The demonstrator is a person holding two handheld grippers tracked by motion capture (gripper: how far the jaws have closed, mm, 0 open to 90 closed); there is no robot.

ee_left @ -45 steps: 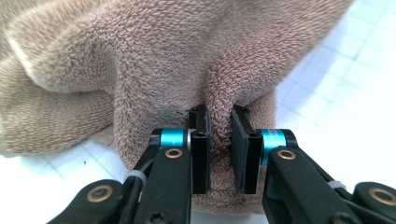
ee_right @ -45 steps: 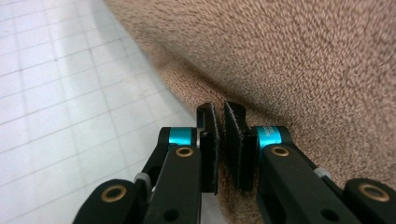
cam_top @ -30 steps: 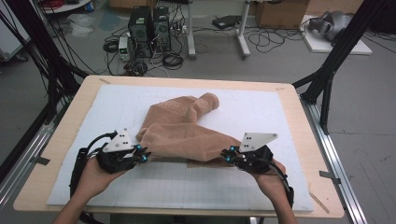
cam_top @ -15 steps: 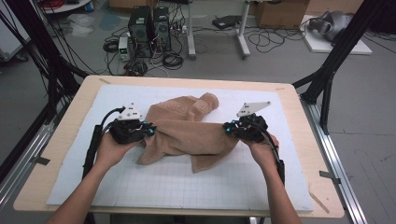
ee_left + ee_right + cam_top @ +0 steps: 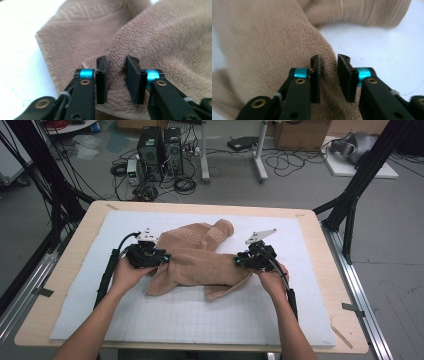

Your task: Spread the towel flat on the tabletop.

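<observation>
Towel (image 5: 200, 262), tan and rumpled (a key-pattern band along one edge), lies mid-mat on the white mat (image 5: 310, 320). At its nine o'clock edge the left gripper (image 5: 116, 80) has just been opening, jaws narrowly parted with a terry fold between them. At three o'clock the right gripper (image 5: 328, 78) does likewise, cloth between its loosened pads.

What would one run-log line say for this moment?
stage: releasing folded towel | left gripper: jaws just opening, towel between | right gripper: jaws just opening, towel between | surface: white mat
</observation>
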